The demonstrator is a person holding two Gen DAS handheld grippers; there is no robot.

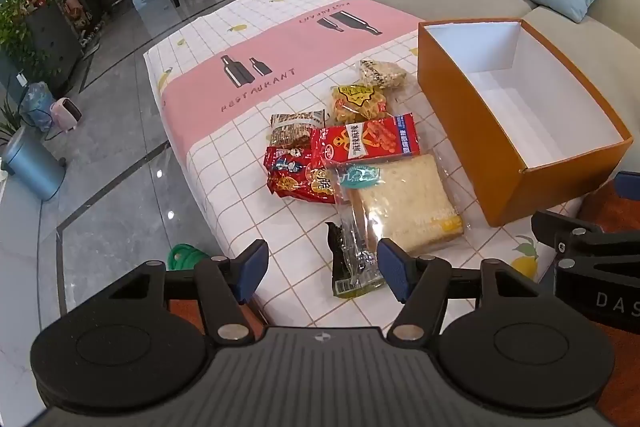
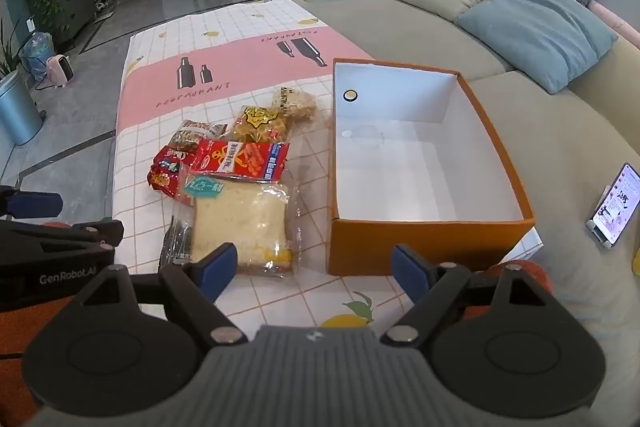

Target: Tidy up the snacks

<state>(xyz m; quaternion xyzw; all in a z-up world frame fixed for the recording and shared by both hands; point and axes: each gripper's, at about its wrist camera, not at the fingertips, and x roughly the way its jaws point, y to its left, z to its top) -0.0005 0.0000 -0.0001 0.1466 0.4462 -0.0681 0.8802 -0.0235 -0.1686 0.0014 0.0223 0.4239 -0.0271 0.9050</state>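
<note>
So far: nothing packed.
Box (image 2: 432, 239): empty, on the table (image 1: 248, 171).
Snacks (image 1: 360, 147): piled just left of box, all still out.
Left tool (image 1: 320, 269): released, empty.
Right tool (image 2: 314, 271): released, empty.

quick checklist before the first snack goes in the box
1. Left gripper open, nothing held: ok.
2. Right gripper open, nothing held: ok.
3. Orange box open on top, nothing inside: ok.
4. Bagged sandwich nearest, on top of the pile, unobstructed: ok.
5. Box beside the snacks on the table, path between them free: ok.
6. Phone on the sofa, away from the box: ok.
</note>
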